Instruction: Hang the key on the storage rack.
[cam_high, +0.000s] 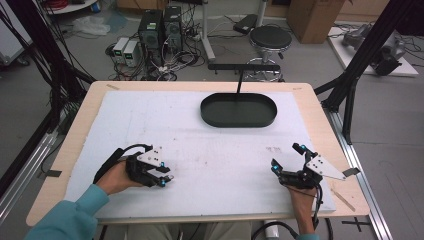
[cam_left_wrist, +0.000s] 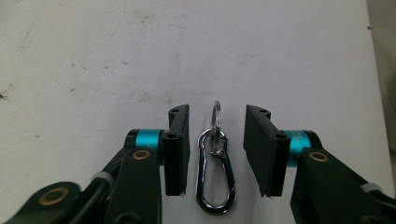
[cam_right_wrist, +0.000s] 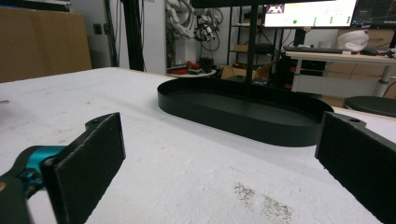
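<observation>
The left gripper (cam_left_wrist: 216, 154) was released, its jaws apart on both sides of a silver clip (cam_left_wrist: 215, 175) with a small ring (cam_left_wrist: 216, 115), which lay on the white mat (cam_left_wrist: 93, 70) without touching either jaw. The right gripper (cam_high: 290, 161) was also wide apart and held nothing, near the mat's right edge. A black oval tray (cam_high: 239, 110) stood far behind on the mat.

Left gripper (cam_high: 167, 178) resting low near the bench's (cam_high: 200, 86) near-left edge, fingers (cam_left_wrist: 177, 147) standing parted, right gripper (cam_high: 286, 161) hovering near the near-right corner, fingers (cam_right_wrist: 88, 163) gaping wide, both forearms reaching in from the near edge
</observation>
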